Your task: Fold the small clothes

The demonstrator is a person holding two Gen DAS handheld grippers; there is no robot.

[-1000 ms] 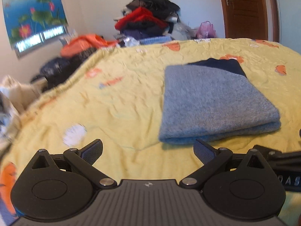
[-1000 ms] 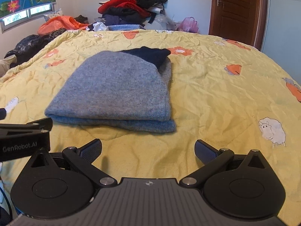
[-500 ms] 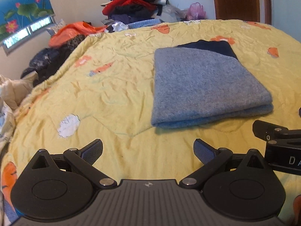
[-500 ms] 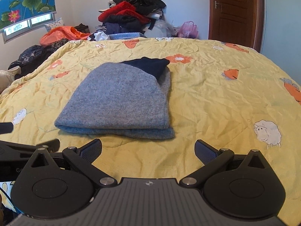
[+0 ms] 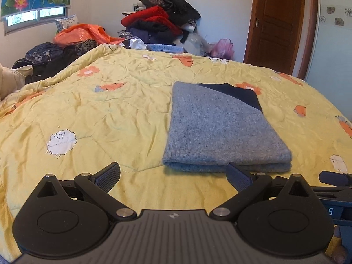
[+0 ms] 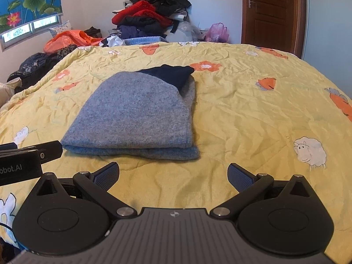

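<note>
On rumpled quilt (image 6: 253,114): folded knit sweater (image 6: 140,114).

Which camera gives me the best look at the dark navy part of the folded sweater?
The right wrist view. There the navy part shows whole at the far end of the grey sweater, peak included. In the left wrist view the navy part is only a narrow wedge at the sweater's far right corner, seen at a flat angle.

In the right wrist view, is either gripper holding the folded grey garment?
No: the grey garment lies folded on the yellow bedspread, ahead of the open right gripper, which touches nothing.
</note>
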